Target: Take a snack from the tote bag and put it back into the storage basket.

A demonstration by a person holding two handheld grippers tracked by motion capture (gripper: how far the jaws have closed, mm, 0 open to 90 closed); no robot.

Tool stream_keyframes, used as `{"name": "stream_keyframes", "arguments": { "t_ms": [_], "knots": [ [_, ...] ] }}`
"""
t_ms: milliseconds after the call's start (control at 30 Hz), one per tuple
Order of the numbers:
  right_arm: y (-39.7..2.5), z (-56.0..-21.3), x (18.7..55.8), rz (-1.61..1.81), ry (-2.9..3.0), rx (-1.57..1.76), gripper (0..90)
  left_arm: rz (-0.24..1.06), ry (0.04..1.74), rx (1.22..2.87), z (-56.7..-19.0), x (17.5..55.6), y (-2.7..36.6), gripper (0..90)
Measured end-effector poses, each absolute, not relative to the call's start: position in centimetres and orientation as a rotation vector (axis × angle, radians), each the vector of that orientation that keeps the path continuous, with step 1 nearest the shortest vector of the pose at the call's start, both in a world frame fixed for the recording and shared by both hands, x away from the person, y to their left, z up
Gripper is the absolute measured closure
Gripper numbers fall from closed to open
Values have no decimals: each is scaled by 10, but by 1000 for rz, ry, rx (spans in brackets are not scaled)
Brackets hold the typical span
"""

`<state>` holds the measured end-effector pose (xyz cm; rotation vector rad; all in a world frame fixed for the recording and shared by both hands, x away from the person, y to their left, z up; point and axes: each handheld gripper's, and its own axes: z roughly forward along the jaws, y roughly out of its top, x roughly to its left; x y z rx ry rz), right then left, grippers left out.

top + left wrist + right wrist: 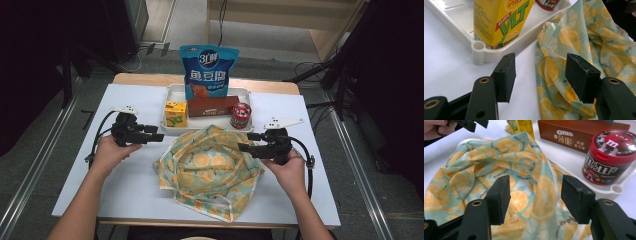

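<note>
- Lemon-print cloth bag: crumpled fabric, pale green with yellow lemon slices, lying on the white surface just in front of the tray, between the two grippers; one corner reaches the near edge of the surface
- Left gripper: held in the person's left hand at the bag's left edge; fingers wide apart, nothing between them, poised over bare surface and the bag's hem
- Right gripper: held in the right hand, reaching over the bag's right side; fingers wide apart and empty, the cloth rising in a fold beyond the gap
- White tray: rectangular, rimmed, at the far middle of the surface, touching or just beside the bag's far edge
- Yellow drink carton: upright in the tray's near-left corner; green letters "VLT" readable in the left gripper view, with a lemon picture below
- Brown box: long, lying on its side in the tray; white "OREO" logo with Chinese characters
- Red tub: round, at the tray's near-right corner; "m&m's" on its wall, red candy character on the lid
- Blue pouch: standing at the tray's back; large white Chinese characters, a "3" at the top; finer print too small to read
</note>
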<state>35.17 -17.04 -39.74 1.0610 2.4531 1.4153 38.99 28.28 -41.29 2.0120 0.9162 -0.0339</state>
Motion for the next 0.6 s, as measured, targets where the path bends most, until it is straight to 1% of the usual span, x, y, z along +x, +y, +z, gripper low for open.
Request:
{"name": "stream_keyframes", "arguments": {
  "t_ms": [600],
  "knots": [
    [-172, -403, 356, 1383, 2470, 1077, 408, -35, 923, 2012, -414, 392, 286, 414]
  ]
}}
